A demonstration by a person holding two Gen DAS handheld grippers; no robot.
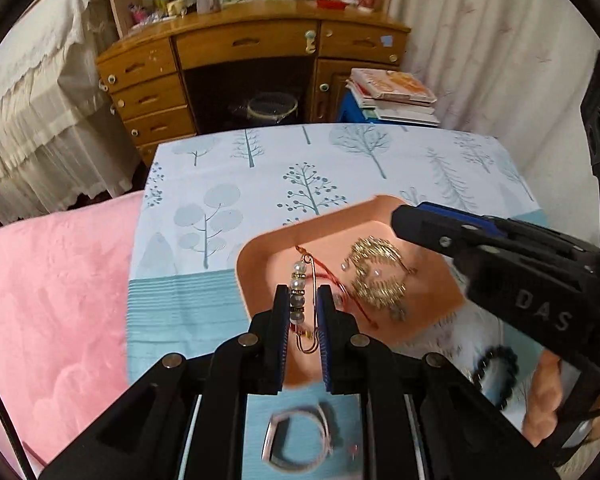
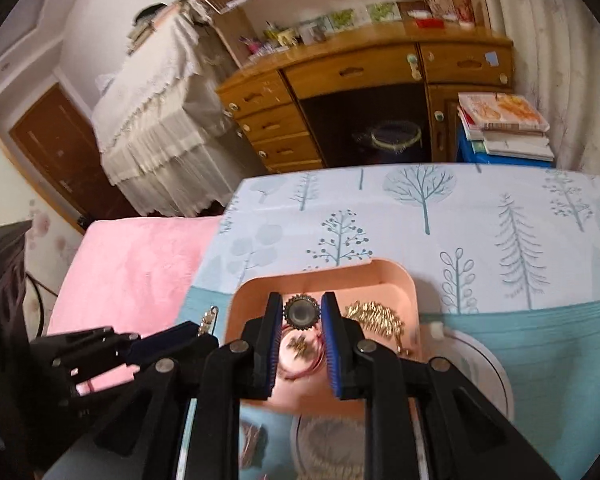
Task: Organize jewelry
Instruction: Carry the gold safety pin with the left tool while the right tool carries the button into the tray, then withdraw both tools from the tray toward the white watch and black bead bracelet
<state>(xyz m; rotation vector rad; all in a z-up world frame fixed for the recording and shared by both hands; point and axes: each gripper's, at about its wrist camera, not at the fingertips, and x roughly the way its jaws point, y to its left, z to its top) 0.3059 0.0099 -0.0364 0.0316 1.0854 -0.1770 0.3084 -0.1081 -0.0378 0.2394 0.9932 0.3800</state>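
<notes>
A pink tray (image 1: 268, 248) sits on the tree-print tablecloth. My left gripper (image 1: 303, 300) is shut on a gold safety-pin brooch with pearl and grey beads (image 1: 298, 280), held over the tray's near edge. A gold chain pile (image 1: 376, 272) and a red cord (image 1: 340, 284) lie in the tray. My right gripper (image 2: 301, 310) is shut on a round dark-rimmed brooch (image 2: 301, 312) above the tray (image 2: 396, 276); the gold chain pile (image 2: 374, 316) lies to its right. The right gripper also shows in the left wrist view (image 1: 404, 220), over the tray's far right corner.
A silver bangle (image 1: 296, 440) and a black bead bracelet (image 1: 496, 372) lie on the cloth near the tray. A white plate (image 2: 496, 376) sits right of the tray. A pink blanket (image 1: 52, 300) is left of the table; a wooden desk (image 1: 252, 60) stands beyond.
</notes>
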